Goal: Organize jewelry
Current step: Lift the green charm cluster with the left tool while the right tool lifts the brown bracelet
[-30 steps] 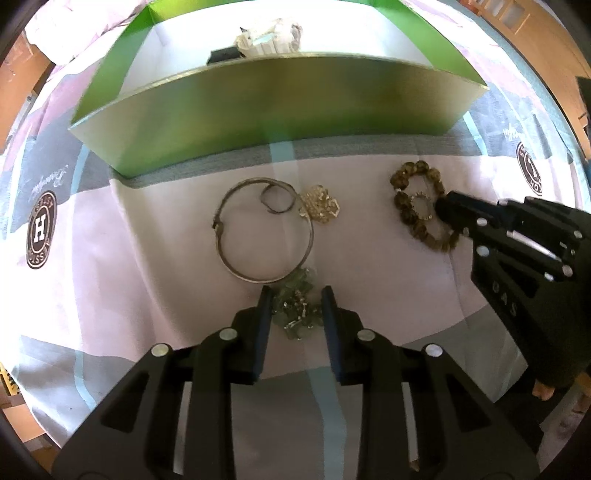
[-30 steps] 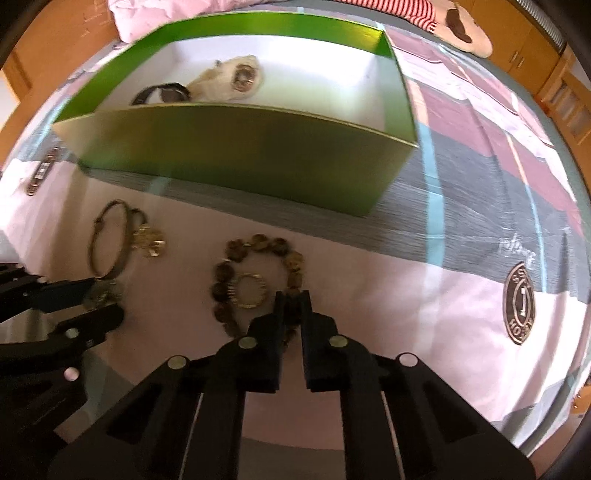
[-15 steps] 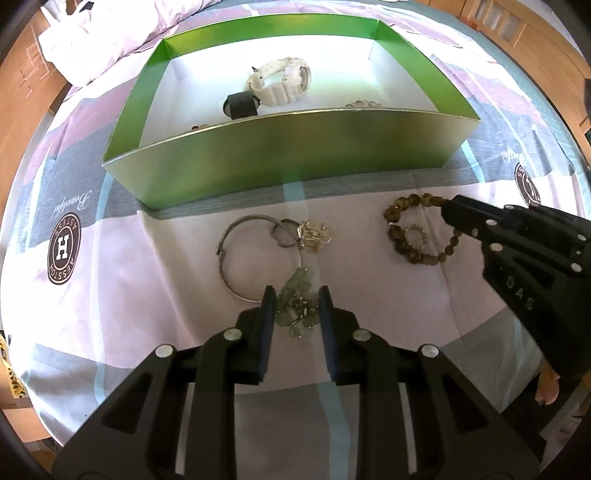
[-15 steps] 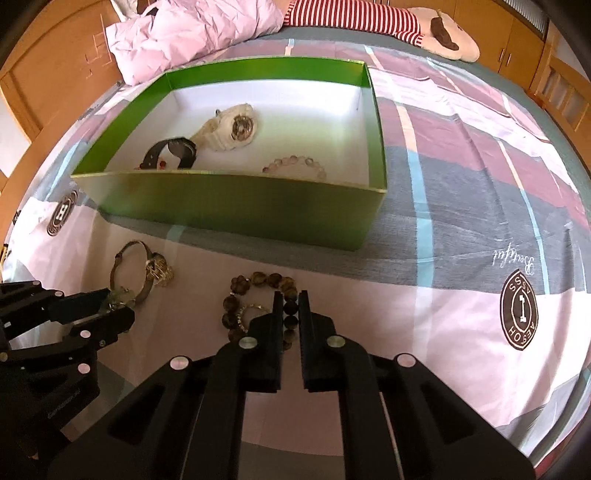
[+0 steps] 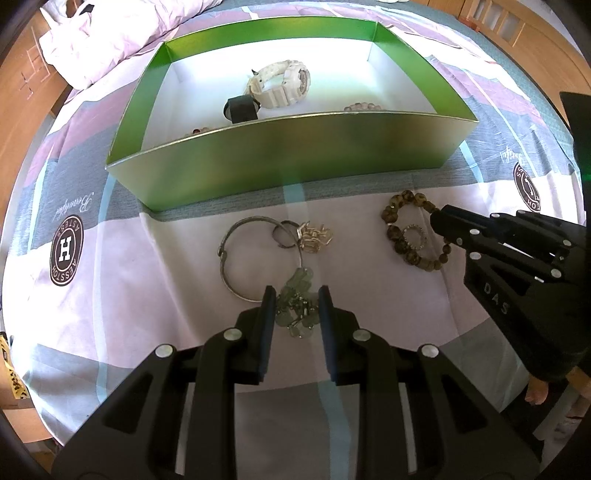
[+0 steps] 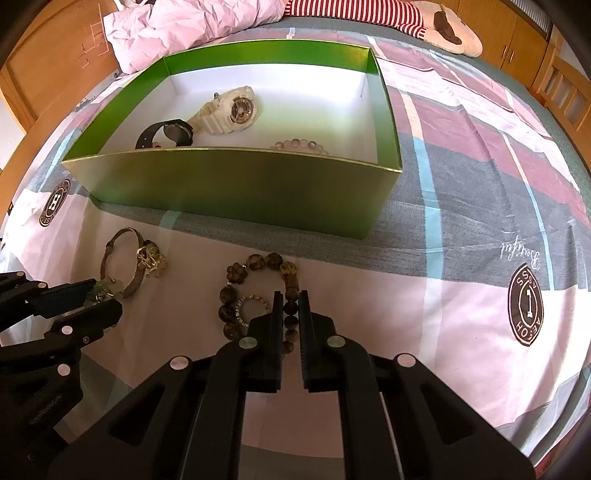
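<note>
The left gripper [image 5: 296, 308] points steeply down at the bed, its jaws clenched on a pale green bead bracelet [image 5: 295, 310] that bunches between the blue pads. The far end of that bracelet lies against the near edge of a silver bangle [image 5: 255, 254] lying flat on the patterned bedsheet [image 5: 122, 295]. At the bangle's far right edge sit a small ring [image 5: 284, 233] and a gold-coloured clasp piece [image 5: 314, 236], touching each other.

To the right, the right gripper [image 6: 288, 314] also points down, jaws clamped on the right side of a brown bead bracelet [image 6: 236, 280]. A small sparkly ring [image 6: 251, 306] lies inside the bracelet's loop.

Beyond both pieces stands a green box [image 6: 229, 184] with a white floor. In it are a white watch [image 6: 232, 110], a black watch [image 6: 166, 134] just left of it, and a pale bead bracelet [image 6: 299, 144] against the near wall. A crumpled pink pillow [image 6: 184, 26] lies past the box.
</note>
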Available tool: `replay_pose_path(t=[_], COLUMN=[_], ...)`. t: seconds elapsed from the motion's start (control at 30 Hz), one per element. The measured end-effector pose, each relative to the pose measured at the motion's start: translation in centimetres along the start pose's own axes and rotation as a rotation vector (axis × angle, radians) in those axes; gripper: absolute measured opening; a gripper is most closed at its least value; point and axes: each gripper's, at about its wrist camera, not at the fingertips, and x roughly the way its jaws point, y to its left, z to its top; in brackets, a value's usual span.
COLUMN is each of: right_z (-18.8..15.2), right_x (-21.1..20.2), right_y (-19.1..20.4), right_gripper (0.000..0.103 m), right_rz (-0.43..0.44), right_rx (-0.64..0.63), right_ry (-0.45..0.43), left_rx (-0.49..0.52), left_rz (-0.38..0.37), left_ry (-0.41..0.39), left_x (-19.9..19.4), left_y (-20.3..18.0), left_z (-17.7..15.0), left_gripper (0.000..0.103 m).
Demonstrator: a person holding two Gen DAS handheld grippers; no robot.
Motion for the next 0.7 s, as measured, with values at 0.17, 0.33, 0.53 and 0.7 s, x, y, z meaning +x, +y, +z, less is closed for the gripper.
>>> replay_pose_path(t=[0.17, 0.33, 0.53, 0.7], right_z=[0.05, 0.05, 0.04, -0.06], right_x=[-0.02, -0.01, 0.07, 0.27], right_y=[-0.17, -0.12, -0.09, 0.06], right_gripper=[0.007, 0.007, 0.007, 0.007], right_rz=[0.001, 0.001, 0.001, 0.001], right_rx=[0.004, 0.002, 0.001, -0.003], right_ry=[-0.003, -0.001, 0.001, 0.005], left_rx=[0.003, 0.003, 0.003, 0.008], left_rz=[0.003, 0.003, 0.006, 0.012], left_ry=[-0.003, -0.003, -0.002, 0.001], left_x=[-0.04, -0.04, -0.06, 0.08], left_y=[-0.08, -0.14, -0.13, -0.19], left_z=[-0.01, 0.01, 0.04, 0.04], left_gripper=[0.023, 0.023, 0.023, 0.023])
